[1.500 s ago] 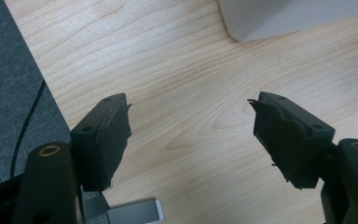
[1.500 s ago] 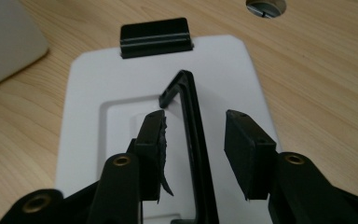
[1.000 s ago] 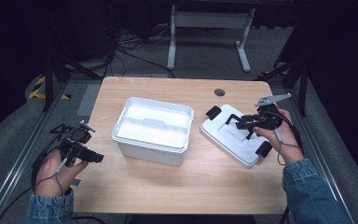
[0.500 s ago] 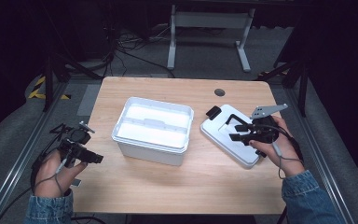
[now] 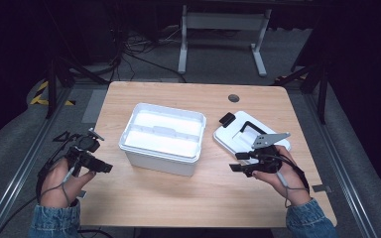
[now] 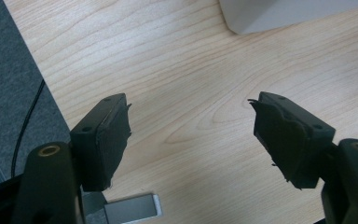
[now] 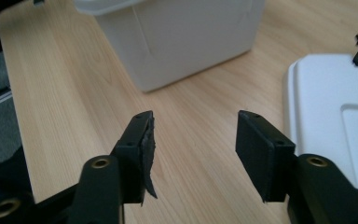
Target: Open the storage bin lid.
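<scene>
Left gripper (image 6: 191,135): jaws wide, holding nothing, over bare table (image 6: 182,70).
Right gripper (image 7: 193,149): jaws wide, holding nothing; box (image 7: 186,37) ahead, lid (image 7: 331,112) right.

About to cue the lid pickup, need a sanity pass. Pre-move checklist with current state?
1. Right gripper open, holding nothing: ok.
2. Left gripper open, holding nothing: ok.
3. Lid lying flat on the table, beside the white box: ok.
4. Box open, no lid on it: ok.
5. Box interior free of items: cannot tell.
6. Black handle on the lid free to grip: ok.
</scene>
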`<state>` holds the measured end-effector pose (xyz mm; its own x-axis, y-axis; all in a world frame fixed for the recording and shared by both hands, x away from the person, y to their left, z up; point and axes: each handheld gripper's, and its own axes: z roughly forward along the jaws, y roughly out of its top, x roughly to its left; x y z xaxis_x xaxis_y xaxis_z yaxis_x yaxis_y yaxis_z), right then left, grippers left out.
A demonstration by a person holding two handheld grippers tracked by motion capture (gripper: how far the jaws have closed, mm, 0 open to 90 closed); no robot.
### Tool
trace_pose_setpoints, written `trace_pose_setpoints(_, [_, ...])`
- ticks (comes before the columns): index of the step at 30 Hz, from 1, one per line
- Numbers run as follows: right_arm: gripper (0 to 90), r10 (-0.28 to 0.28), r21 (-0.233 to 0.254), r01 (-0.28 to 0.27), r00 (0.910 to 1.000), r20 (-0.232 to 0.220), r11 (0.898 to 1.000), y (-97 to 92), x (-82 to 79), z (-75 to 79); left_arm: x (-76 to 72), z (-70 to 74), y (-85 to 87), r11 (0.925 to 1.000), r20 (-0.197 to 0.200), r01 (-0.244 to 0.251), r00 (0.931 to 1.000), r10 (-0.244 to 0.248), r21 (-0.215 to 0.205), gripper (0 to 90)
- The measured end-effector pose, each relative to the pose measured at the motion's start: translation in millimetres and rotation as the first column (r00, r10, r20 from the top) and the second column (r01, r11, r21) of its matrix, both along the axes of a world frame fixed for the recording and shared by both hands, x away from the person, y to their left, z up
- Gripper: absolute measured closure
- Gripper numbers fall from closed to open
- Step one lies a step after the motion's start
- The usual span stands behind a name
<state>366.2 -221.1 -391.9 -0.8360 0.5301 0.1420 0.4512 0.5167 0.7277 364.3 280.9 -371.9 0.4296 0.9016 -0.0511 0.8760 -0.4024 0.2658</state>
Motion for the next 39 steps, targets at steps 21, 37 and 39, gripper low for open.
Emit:
trace_pose_setpoints(21, [26.3,-0.043,-0.03,0.045,0.9968,0.067,0.999,18.3,-21.4,-64.6,2.8,-3.5,-1.6,1.0,-0.013,-0.002,0.9999,0.002,-0.002,27.2])
trace_pose_setpoints(37, [23.6,-0.088,-0.032,0.093,0.9879,0.127,0.995,24.0,-25.3,-90.8,4.6,-4.5,-4.3,0.9999,-0.012,0.011,0.9999,-0.01,0.008,27.2])
trace_pose_setpoints(39, [23.5,-0.096,-0.029,0.101,0.9866,0.132,0.994,24.1,-25.6,-91.3,4.9,-4.5,-4.7,0.9999,-0.009,0.009,0.9999,-0.009,0.007,27.2])
